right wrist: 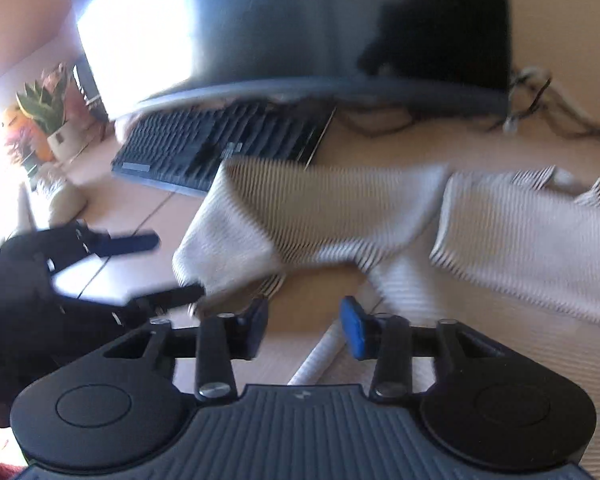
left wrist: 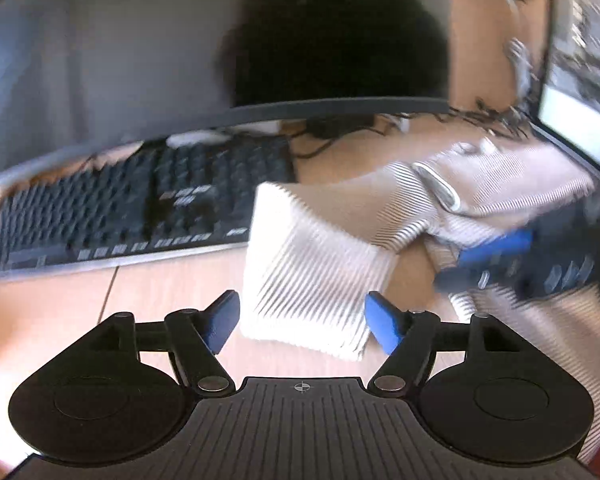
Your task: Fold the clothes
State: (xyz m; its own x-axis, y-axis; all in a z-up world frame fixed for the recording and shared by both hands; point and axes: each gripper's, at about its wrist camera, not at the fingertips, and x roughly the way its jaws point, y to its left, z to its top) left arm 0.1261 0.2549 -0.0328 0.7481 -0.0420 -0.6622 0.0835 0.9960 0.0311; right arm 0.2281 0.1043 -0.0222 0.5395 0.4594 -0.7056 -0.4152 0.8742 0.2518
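Left wrist view first: the left gripper (left wrist: 302, 320) stands with its blue pads spread wide, and the ribbed cuff of the cream sweater (left wrist: 312, 276) lies between them on the desk (left wrist: 156, 292), neither pad pressing on the cloth as far as the picture shows. Beyond the cuff the sleeve runs up and to the right into the bunched body of the garment, where a shiny strip that I cannot identify (left wrist: 438, 188) lies on the knit. At the right edge the right gripper (left wrist: 492, 258) is blurred over the sweater. Behind the cuff sits a black keyboard (left wrist: 140, 204), its corner just beside the cloth, under the lower edge of a monitor (left wrist: 204, 40). From the right wrist view, the right gripper's jaws are parted with bare desk and a rolled edge of knit beneath them, gripping nothing. Further left stands a potted plant (right wrist: 46, 112).
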